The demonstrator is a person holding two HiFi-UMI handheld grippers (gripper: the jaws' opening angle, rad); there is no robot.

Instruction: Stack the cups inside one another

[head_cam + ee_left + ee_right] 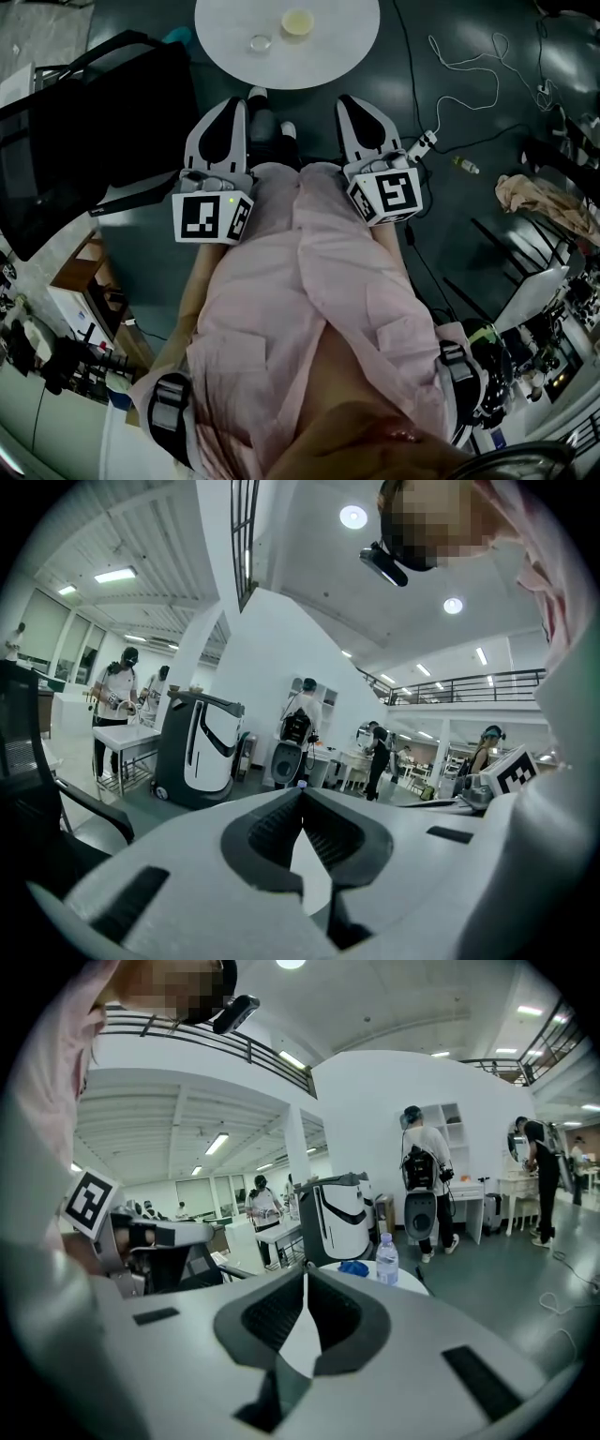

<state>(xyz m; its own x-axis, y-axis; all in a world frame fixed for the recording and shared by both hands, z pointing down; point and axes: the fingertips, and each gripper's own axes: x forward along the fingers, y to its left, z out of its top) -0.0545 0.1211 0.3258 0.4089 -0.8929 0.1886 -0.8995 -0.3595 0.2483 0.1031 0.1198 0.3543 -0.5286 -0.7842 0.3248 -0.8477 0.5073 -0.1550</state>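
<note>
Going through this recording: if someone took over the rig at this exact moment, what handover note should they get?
Left hand-held gripper: jaws together, nothing between them, held close to the body.
Right hand-held gripper: jaws together, also empty.
Cups: a clear cup and a yellowish cup sit apart on the round white table, ahead of both grippers.
Done: nothing stacked.
Left: reach the table, pick up one cup and set it inside the other.

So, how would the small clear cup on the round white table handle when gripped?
The small clear cup looks thin-walled: probably light, maybe easily squashed. On the smooth round white table it may slide when nudged.
</note>
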